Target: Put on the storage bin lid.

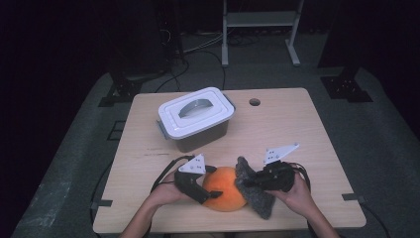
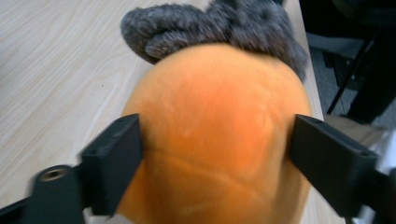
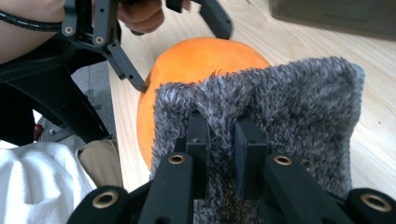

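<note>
An orange plush ball (image 1: 227,191) lies near the table's front edge. My left gripper (image 1: 210,183) holds it from the left. In the left gripper view the two black jaws press on opposite sides of the orange ball (image 2: 217,130), and my left gripper (image 2: 217,158) is shut on it. A grey fuzzy cloth (image 1: 257,193) lies against the ball's right side. My right gripper (image 1: 246,182) pinches it. In the right gripper view the right gripper (image 3: 219,140) has its jaws shut on a fold of the grey cloth (image 3: 289,107), with the orange ball (image 3: 201,60) behind it.
A grey box with a white handled lid (image 1: 196,117) stands at the back left of the wooden table (image 1: 297,139). A round hole (image 1: 254,102) sits near the far edge. Stand legs and cables lie on the floor beyond.
</note>
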Motion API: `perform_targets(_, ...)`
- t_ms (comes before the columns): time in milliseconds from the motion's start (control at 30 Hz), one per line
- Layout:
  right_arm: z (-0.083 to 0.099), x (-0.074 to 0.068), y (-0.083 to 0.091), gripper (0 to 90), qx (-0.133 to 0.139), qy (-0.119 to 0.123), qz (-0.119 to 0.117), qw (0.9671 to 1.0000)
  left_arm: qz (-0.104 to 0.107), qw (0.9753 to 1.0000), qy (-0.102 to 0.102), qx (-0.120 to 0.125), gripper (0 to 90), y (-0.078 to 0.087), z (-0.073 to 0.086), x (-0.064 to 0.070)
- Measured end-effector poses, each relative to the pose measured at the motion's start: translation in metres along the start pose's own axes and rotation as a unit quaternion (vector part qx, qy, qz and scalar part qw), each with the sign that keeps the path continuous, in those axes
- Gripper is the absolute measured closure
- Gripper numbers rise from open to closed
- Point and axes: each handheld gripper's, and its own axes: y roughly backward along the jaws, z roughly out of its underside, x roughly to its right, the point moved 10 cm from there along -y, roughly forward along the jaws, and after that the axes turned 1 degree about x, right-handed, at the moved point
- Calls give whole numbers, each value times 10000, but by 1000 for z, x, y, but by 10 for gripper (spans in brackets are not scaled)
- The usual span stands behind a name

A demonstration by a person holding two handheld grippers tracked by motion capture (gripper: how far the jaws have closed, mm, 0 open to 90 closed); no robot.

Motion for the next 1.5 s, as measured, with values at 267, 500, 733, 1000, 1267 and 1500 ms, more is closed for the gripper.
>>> perform_targets(267, 15, 19, 3, 781, -142, -385, -12, 9992, 11, 10000, -3, -13, 332, 4, 5, -4)
perform_targets(500, 27, 28, 8, 781, -312, -581, 96, 9978, 66, 10000, 44, -52, 332, 9, 9, -5)
perform_targets(733, 8, 9, 3, 779, -145, -240, -47, 9996, 100, 9999, 36, -78, 335, 8, 10, -5)
perform_targets(1000, 17, 16, 10, 778, -225, -384, 53, 9990, 25, 10000, 67, -47, 331, 6, 8, -5)
perform_targets(1267, -7, -6, 2, 772, 75, -111, -186, 9997, -20, 10000, -45, -48, 328, 4, 1, 1)
perform_targets(1500, 9, 1, 3, 775, -170, -105, -111, 9997, 15, 9999, 170, -6, 164, 1, 1, -2)
